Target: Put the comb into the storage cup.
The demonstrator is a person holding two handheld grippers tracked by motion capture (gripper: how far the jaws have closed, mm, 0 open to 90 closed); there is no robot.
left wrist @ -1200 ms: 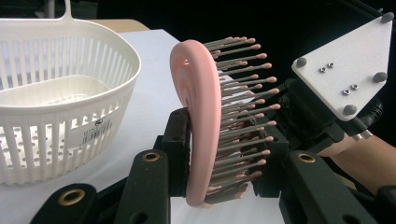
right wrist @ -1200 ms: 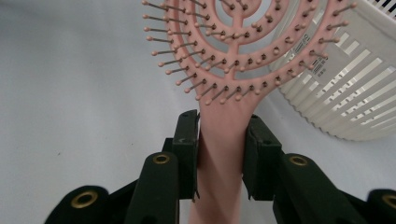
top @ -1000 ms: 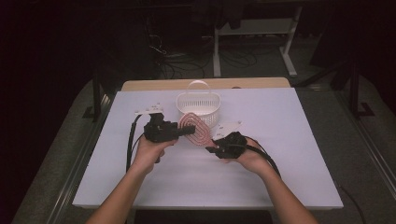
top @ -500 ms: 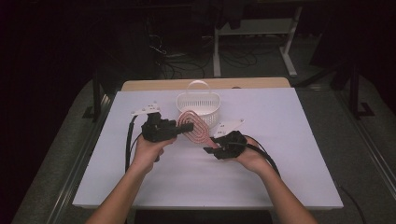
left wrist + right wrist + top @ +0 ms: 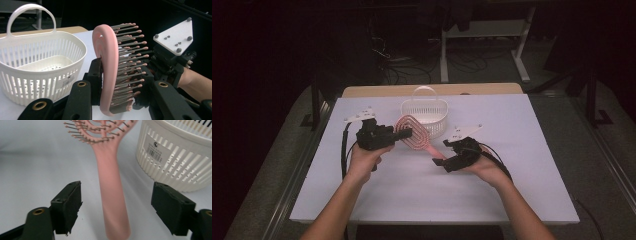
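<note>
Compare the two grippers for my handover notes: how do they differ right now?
The left gripper is shut on the pink hairbrush, clamping its head; the right gripper is open, its jaws standing apart on either side of the brush's handle without touching it. The left gripper sits beside the white basket; the right gripper sits nearer the person. Both are black, hand-held, and point at the brush.

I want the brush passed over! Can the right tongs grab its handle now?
Probably yes. The right tongs are open with the brush handle between their jaws, nothing blocking. The left tongs hold its head.
</note>
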